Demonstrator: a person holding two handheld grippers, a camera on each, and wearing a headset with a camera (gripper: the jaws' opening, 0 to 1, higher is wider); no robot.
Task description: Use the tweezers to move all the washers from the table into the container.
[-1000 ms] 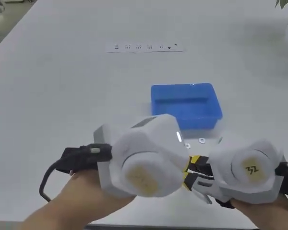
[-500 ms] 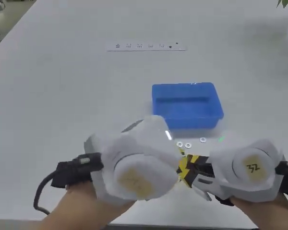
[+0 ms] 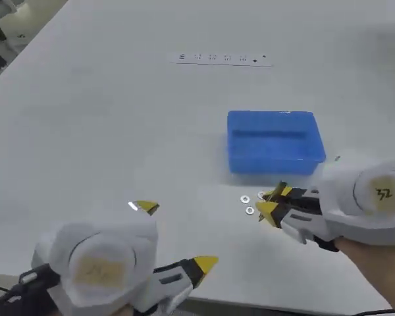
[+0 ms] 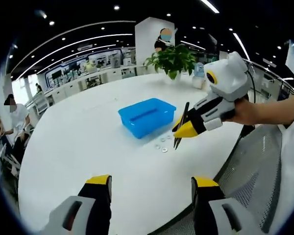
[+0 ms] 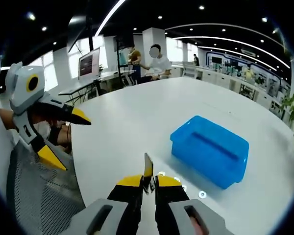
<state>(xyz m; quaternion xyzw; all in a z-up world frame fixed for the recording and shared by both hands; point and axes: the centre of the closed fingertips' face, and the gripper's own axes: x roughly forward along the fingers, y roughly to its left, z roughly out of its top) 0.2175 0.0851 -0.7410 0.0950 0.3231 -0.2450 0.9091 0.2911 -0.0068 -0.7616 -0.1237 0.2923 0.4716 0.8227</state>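
On a white office table (image 3: 118, 118), near the blue container (image 3: 273, 141), the left gripper (image 3: 178, 235) has drawn back, jaws spread and empty, leaving the right gripper (image 3: 273, 201) clenched on the tweezers (image 5: 148, 170), ready over washers (image 3: 250, 210) still on the tabletop

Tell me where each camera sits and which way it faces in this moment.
Head view: above, looking forward and down at the blue container; left gripper, right gripper and a hand at the bottom.
Left gripper view: low over the table, facing container and right gripper; own open jaws show.
Right gripper view: facing container; own jaws shut on tweezers.
Shared: container in all three.
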